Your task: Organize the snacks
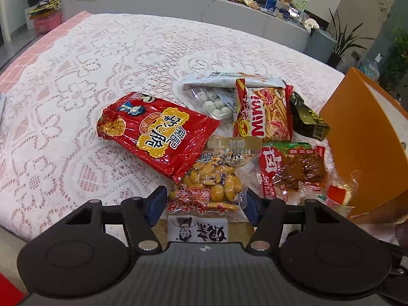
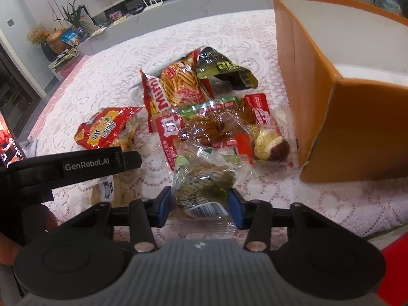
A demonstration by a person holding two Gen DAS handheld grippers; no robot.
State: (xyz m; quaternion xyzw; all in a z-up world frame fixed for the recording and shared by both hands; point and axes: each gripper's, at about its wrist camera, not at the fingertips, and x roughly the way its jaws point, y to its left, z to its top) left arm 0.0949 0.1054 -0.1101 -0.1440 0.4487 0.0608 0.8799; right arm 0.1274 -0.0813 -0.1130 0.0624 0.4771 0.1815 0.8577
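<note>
A pile of snack packs lies on a lace tablecloth (image 1: 89,81). My left gripper (image 1: 204,201) has its blue fingers on either side of a clear bag of yellow candies (image 1: 211,181), touching its edges. Beyond it lie a big red noodle-snack bag (image 1: 155,130), a Mimi stick bag (image 1: 265,112), a white-ball pack (image 1: 214,97) and a red tofu pack (image 1: 290,168). My right gripper (image 2: 200,206) has its fingers against both sides of a clear green-brown snack pack (image 2: 204,186). An orange box (image 2: 344,102) stands open at the right.
A dark green pack (image 2: 224,71) and a wrapped cake (image 2: 270,145) lie near the box. The left gripper's body (image 2: 76,165) shows at the left of the right wrist view. A grey counter (image 1: 178,2) with clutter and plants runs behind the table.
</note>
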